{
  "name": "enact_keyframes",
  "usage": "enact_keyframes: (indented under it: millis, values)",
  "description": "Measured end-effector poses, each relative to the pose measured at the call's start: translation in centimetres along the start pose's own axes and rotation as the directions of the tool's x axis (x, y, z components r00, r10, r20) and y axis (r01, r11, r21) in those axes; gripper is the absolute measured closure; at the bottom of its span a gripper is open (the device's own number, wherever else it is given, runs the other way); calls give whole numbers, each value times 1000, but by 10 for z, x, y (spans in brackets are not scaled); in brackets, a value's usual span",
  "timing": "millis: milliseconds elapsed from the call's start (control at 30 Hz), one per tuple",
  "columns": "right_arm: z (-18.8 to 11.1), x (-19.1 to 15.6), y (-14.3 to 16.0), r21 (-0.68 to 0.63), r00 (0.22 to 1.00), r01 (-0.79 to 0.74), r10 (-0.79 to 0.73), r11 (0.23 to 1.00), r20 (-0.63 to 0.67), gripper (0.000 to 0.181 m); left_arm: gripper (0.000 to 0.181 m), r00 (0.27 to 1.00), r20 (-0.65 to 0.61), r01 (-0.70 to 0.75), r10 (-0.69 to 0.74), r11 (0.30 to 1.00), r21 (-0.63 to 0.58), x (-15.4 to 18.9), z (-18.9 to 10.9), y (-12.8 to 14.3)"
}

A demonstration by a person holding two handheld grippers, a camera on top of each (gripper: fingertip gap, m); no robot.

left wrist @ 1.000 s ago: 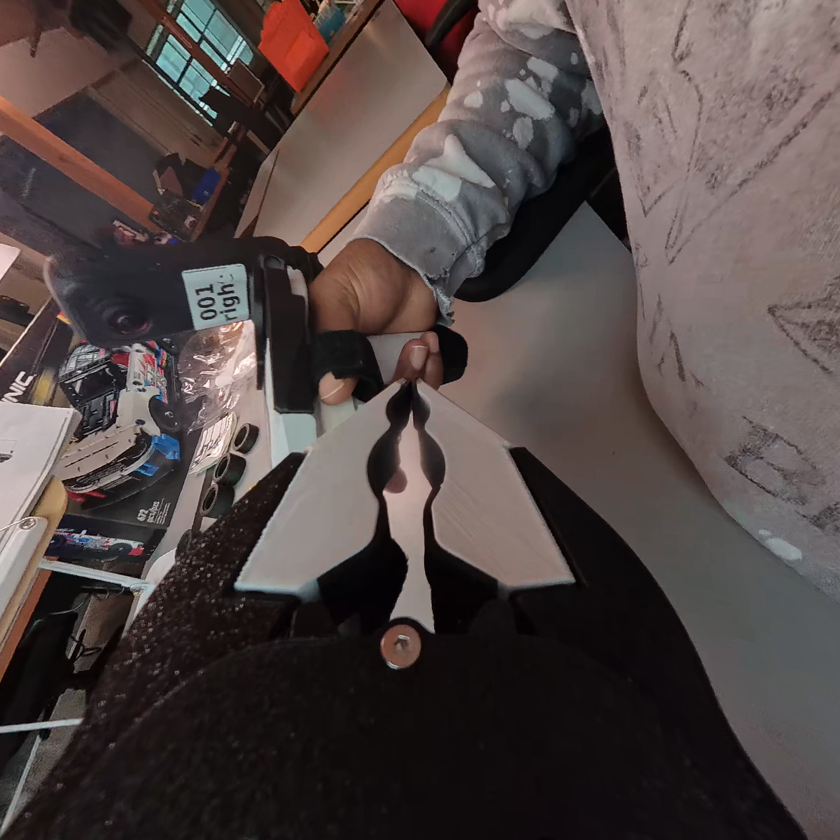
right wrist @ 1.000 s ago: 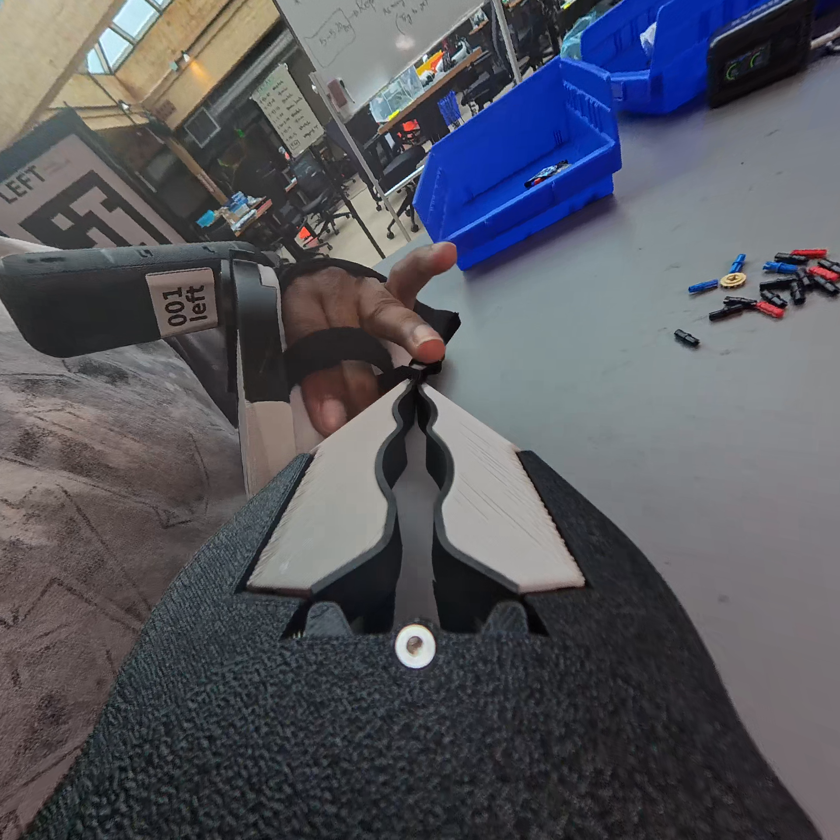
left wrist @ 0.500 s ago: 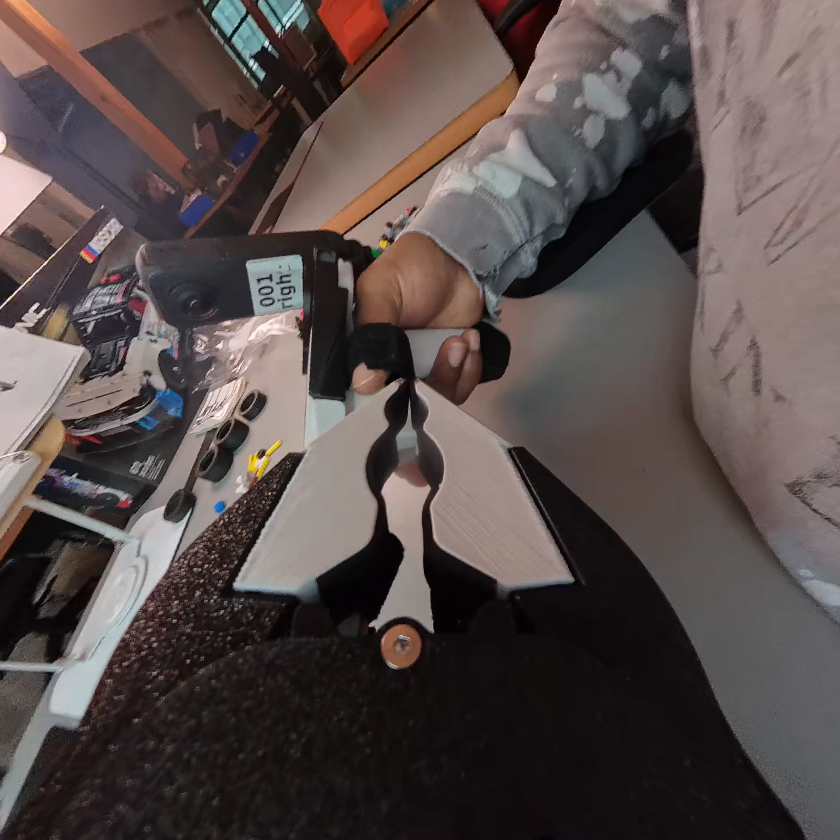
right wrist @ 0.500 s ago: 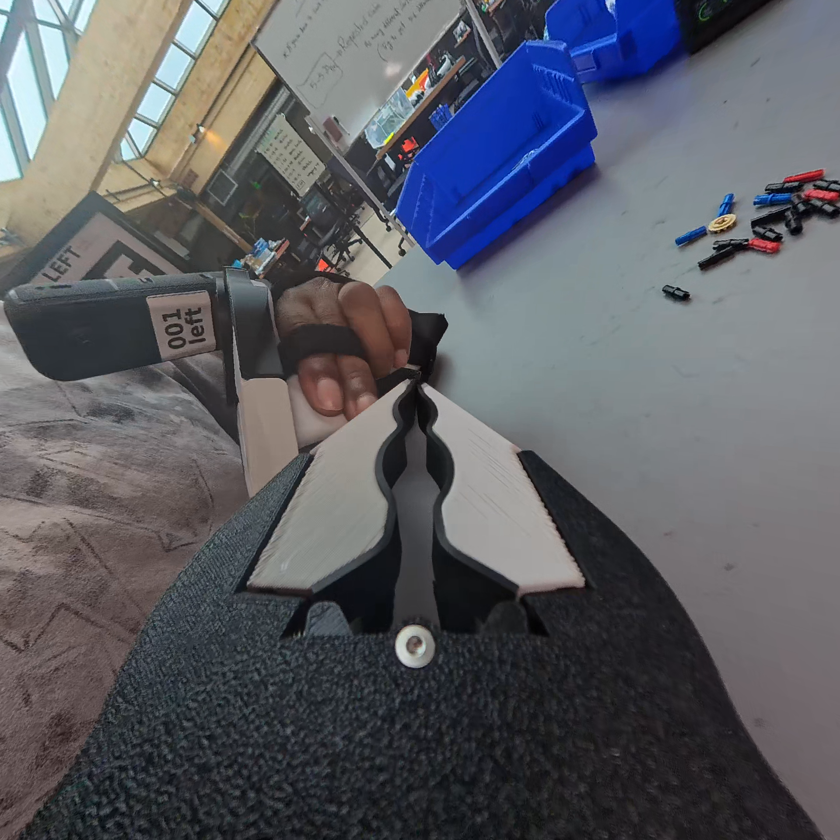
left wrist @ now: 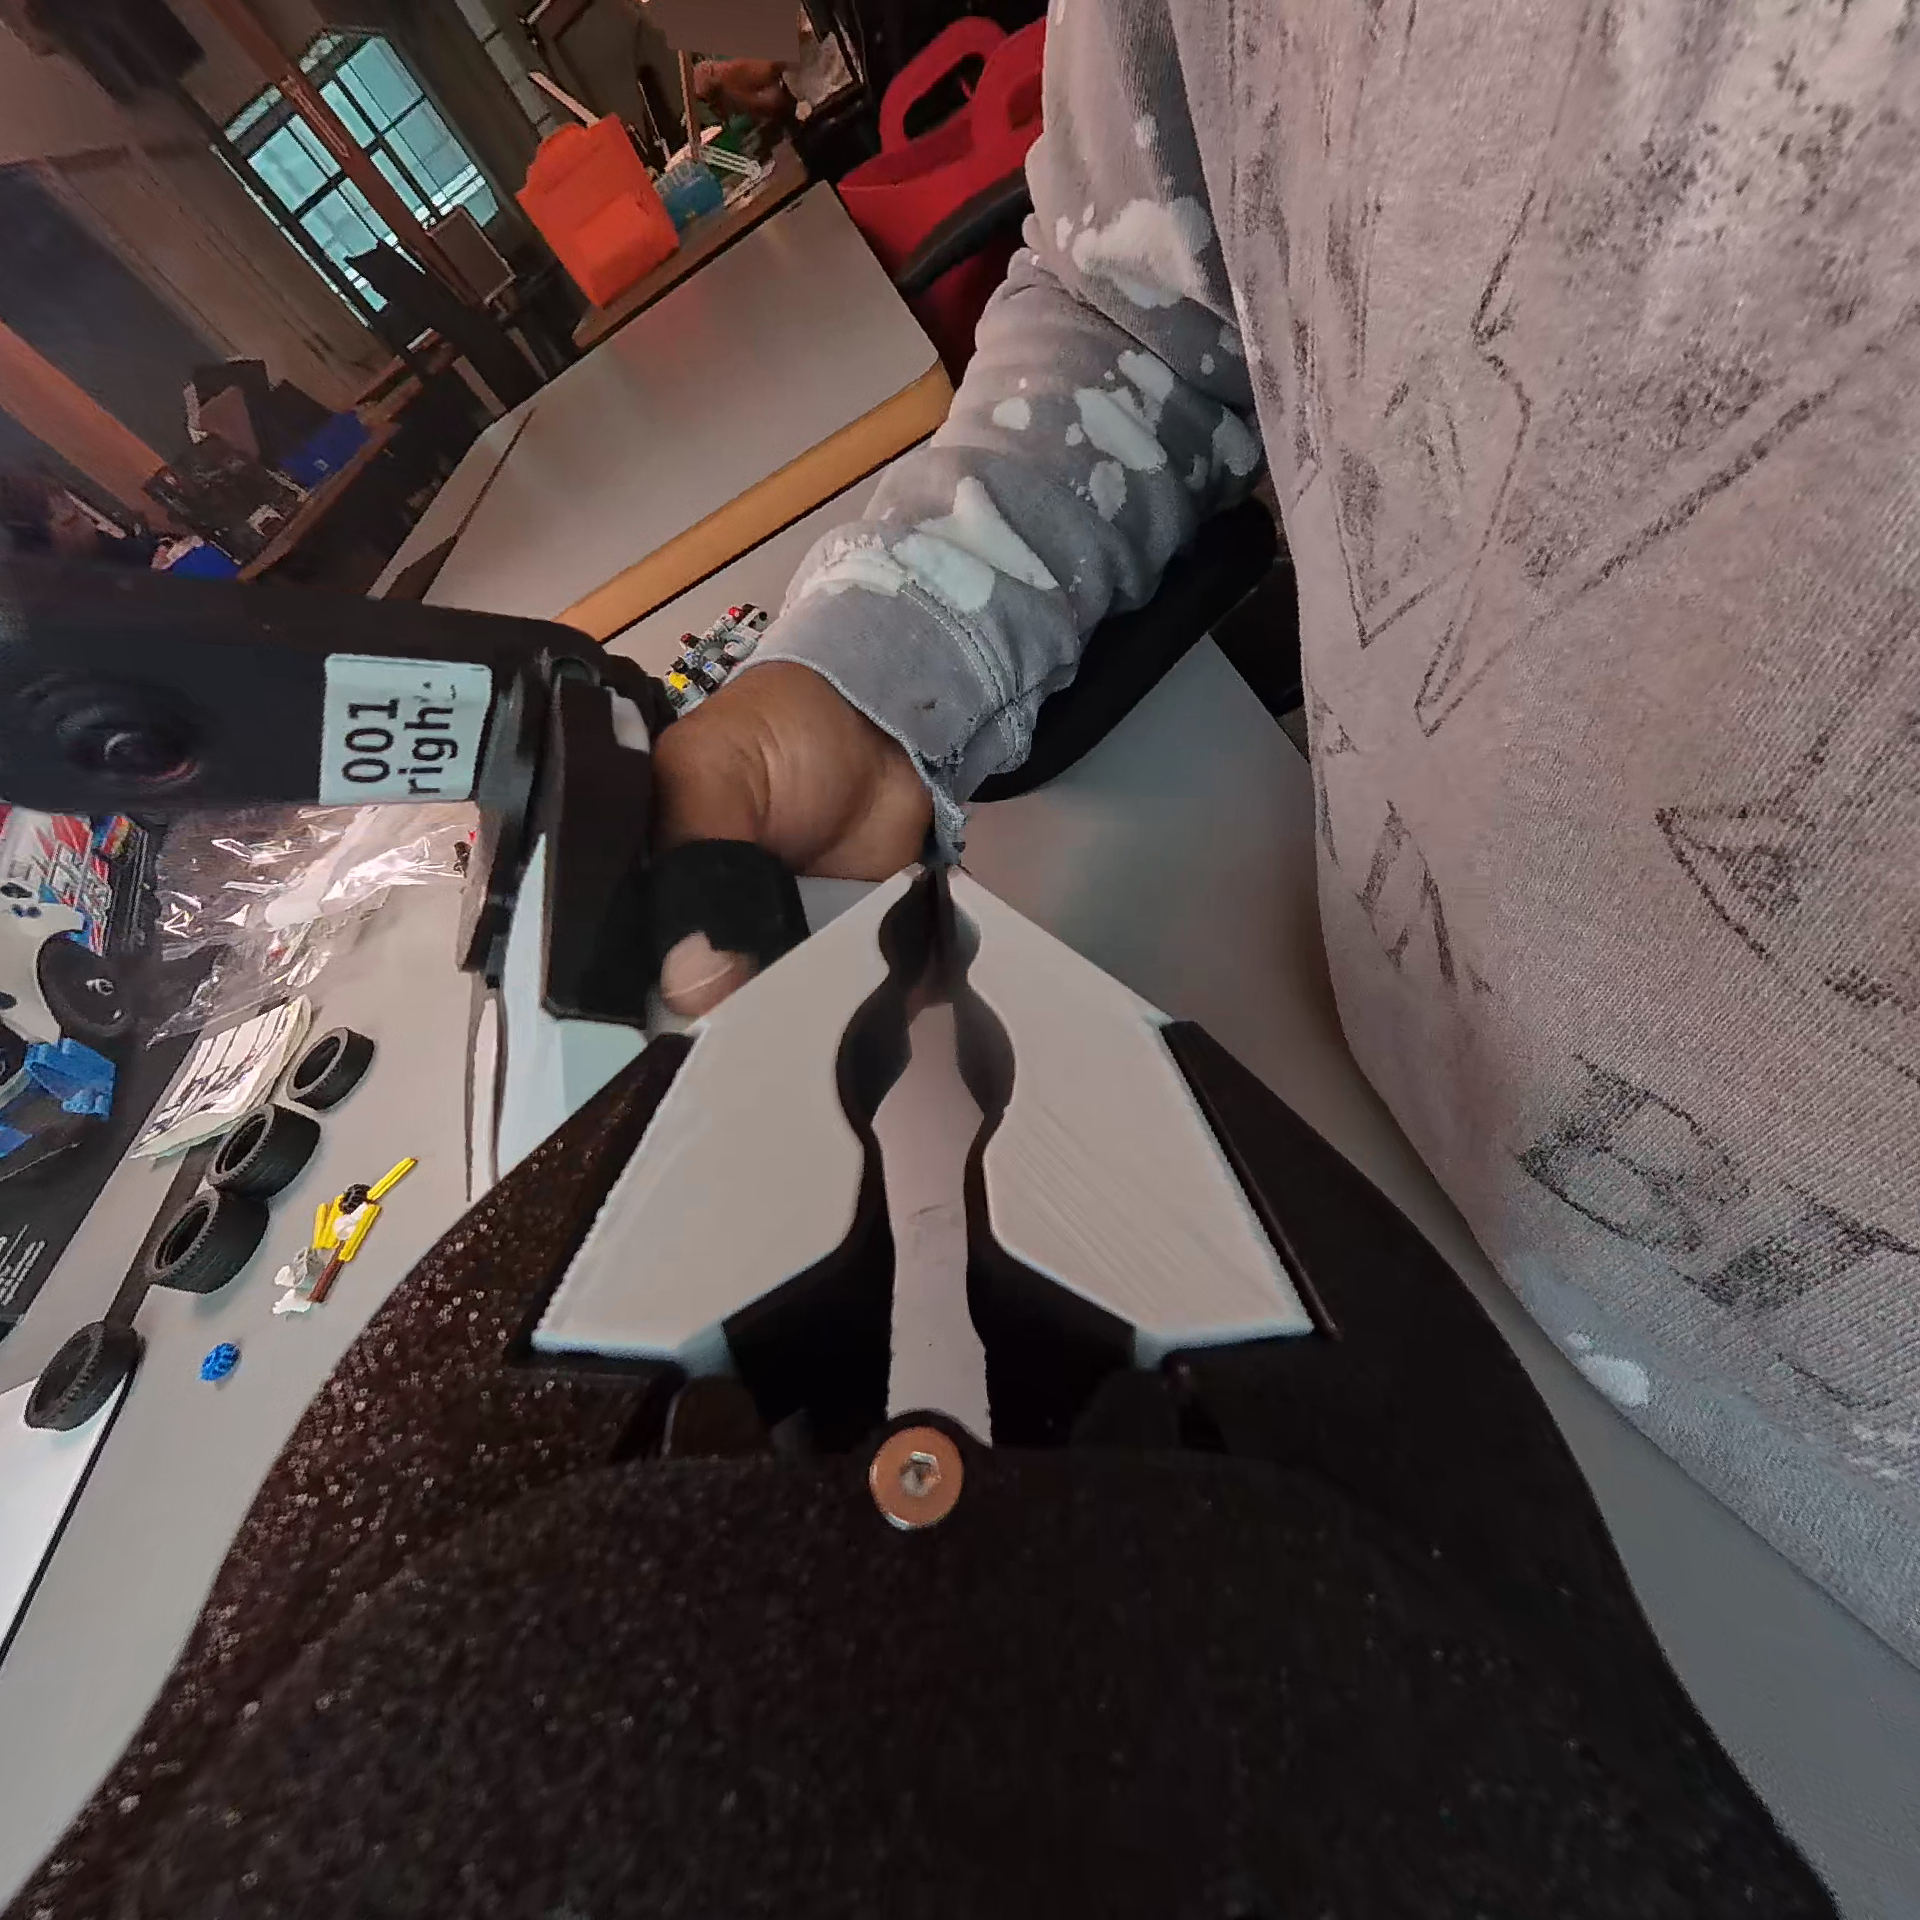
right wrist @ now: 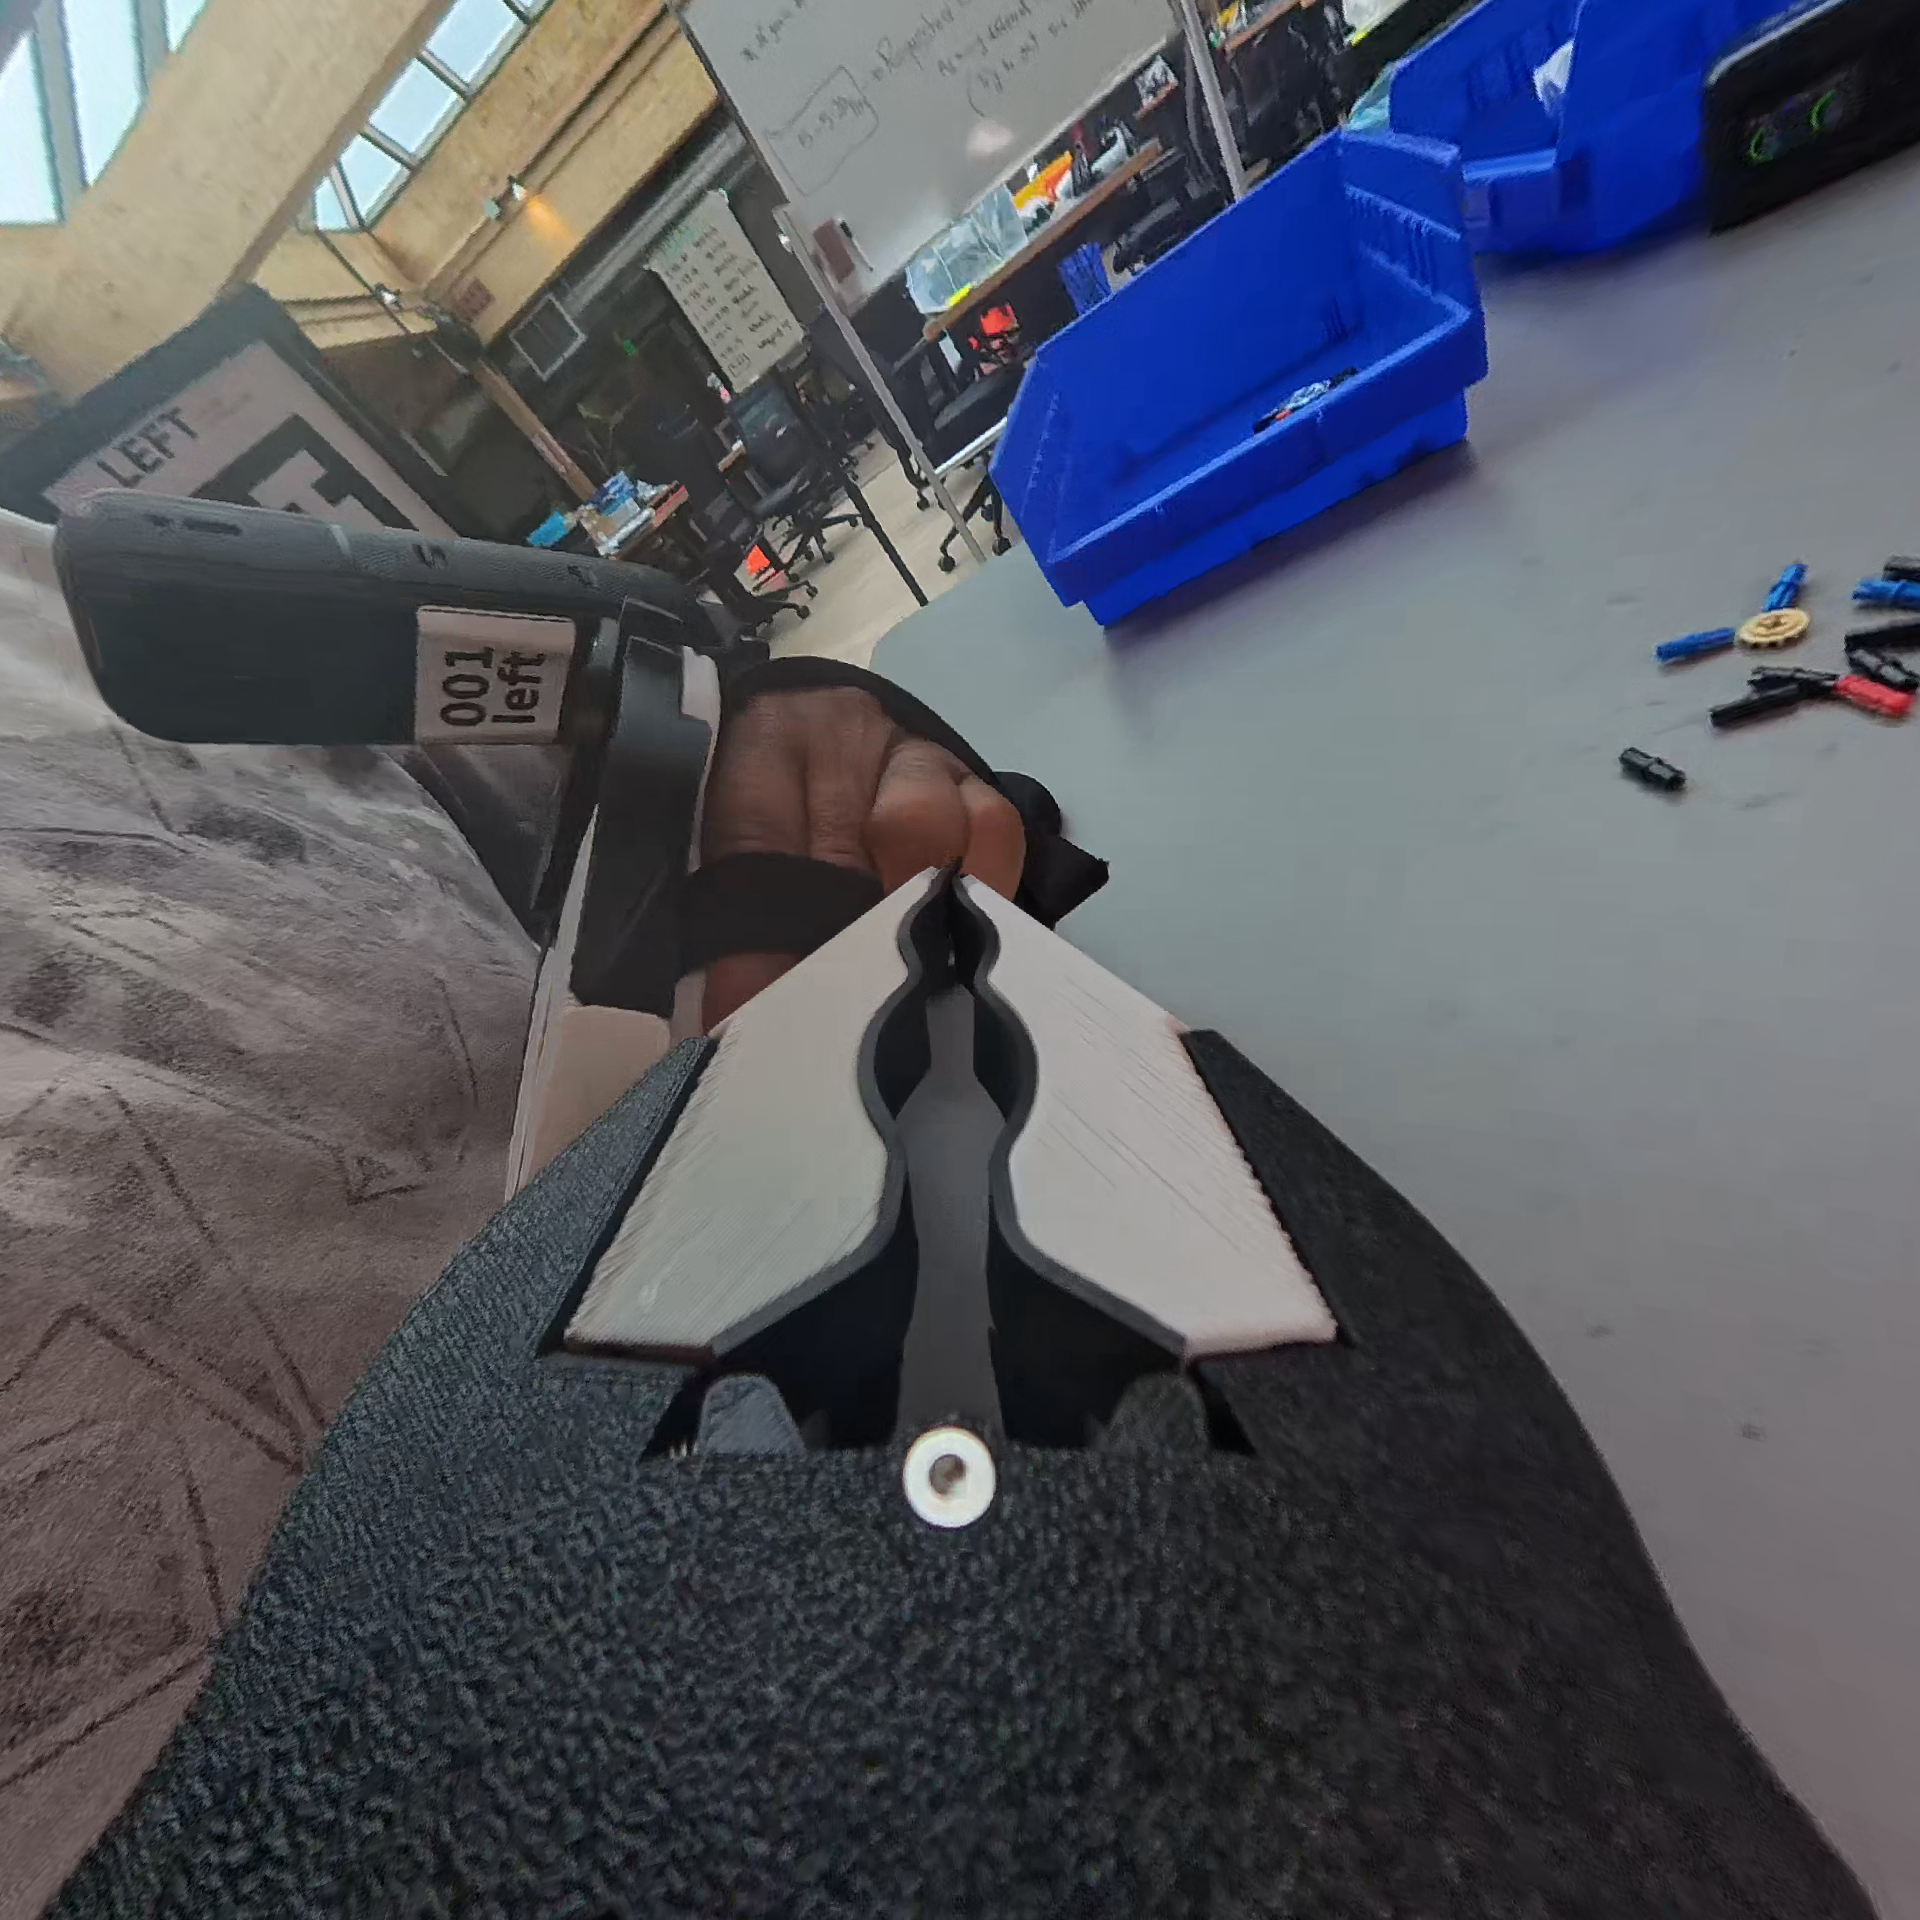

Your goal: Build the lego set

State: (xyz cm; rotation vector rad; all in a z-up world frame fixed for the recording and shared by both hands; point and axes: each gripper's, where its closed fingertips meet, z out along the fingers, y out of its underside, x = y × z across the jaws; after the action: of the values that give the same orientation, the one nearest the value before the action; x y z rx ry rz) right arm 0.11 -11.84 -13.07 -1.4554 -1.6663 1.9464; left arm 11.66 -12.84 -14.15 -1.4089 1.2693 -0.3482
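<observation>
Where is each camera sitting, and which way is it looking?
Left wrist view: sits on the left tool, looking along its shut fingers across the table at the right hand, sleeve and black tyres.
Right wrist view: sits on the right tool, looking back at the left hand, with the blue bin and small pins beyond.
Shared: the two cameras face each other; each shows the other tool, the grey table and the person's grey top.

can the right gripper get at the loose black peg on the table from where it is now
Probably yes. The right gripper is shut and holds nothing, and the loose black peg lies alone on bare grey table to its right, apart from the pile of pegs. It would need to swing right and open first.
</observation>
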Motion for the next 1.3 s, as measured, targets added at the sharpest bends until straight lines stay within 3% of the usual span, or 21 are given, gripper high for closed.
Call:
enact_keyframes:
  millis: [167,233,300,367,467,533,600,667,733,800,867,933,1067,1167,1233,1300]
  values:
    - [-6,-22,-14,87,982,172,-177,981,59,181,181,999,23,47,-49,996,74,-10,-8,-12]
    - [-12,-44,-24,180,963,194,-223,964,154,181,181,997,9,81,-82,992,96,-10,-9,-14]
    - [-13,-48,-17,142,943,262,-285,955,172,181,181,998,-16,66,-64,990,127,-3,-11,-17]
    - [-12,-49,-7,61,943,247,-254,967,216,181,181,1000,-26,15,-11,987,160,4,-11,-24]
    - [-29,-44,-30,168,955,176,-210,970,211,181,181,998,32,-58,52,979,193,0,-14,-31]
    - [-34,-27,-35,163,976,130,-156,978,155,180,180,996,56,-85,76,982,167,-3,-14,-28]
    - [-27,-10,-28,120,988,131,-140,984,70,181,181,994,55,-99,91,982,161,-1,-13,-27]
    - [-13,-16,-16,66,984,149,-155,987,88,181,180,996,38,-87,83,987,136,1,-8,-22]
    - [-1,-31,-1,5,962,253,-252,967,103,181,180,998,5,-56,56,991,125,4,-7,-17]
    - [-6,-35,-8,46,935,342,-345,939,88,181,181,1000,4,12,-12,987,163,1,-10,-20]
    - [-21,-49,-30,185,951,204,-239,961,197,181,164,995,15,96,-99,987,125,-8,-10,-9]
    - [-32,-26,-43,219,972,187,-212,958,98,181,147,977,48,202,-209,970,133,-25,-13,-2]
    - [-65,36,-60,223,934,306,-247,925,-258,176,87,844,271,407,-462,882,238,-95,-44,18]
    - [-89,65,-69,209,877,344,-234,915,-420,167,62,684,445,497,-578,816,297,-147,-84,49]
    - [-99,77,-70,198,848,356,-227,913,-479,167,89,611,556,514,-564,816,263,-170,-110,77]
    - [-101,82,-68,180,835,365,-236,914,-497,168,108,540,599,526,-592,792,308,-186,-133,91]
